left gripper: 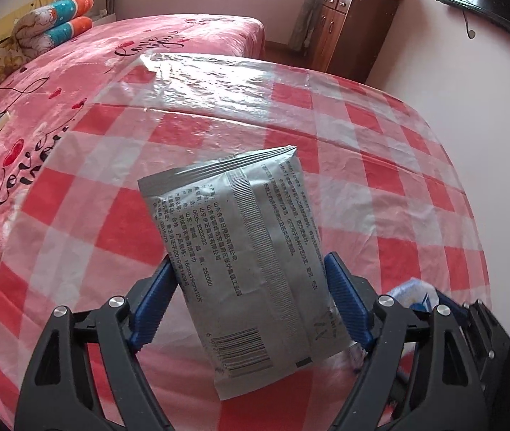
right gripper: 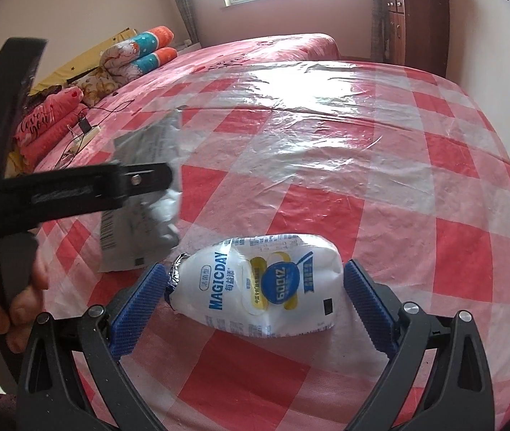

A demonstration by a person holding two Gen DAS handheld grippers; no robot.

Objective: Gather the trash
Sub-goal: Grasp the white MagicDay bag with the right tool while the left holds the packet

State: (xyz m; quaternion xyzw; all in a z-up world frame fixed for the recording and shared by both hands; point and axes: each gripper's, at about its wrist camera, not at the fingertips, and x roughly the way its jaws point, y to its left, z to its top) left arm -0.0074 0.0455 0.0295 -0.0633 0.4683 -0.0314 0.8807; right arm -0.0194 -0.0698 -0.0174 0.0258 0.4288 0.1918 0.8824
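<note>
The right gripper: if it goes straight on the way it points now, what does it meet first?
Probably the white MAGICDAY pouch, lying between the open fingers of the right gripper on the checked tablecloth. How near it is cannot be told.

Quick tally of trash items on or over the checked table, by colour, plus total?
Grey/silver: 1, the grey packet, lifted off the checked table between the pads of the left hand-held gripper.
White with blue print: 1, the white pouch, lying on the table between the open jaws of the right hand-held gripper.
Total: 2
</note>
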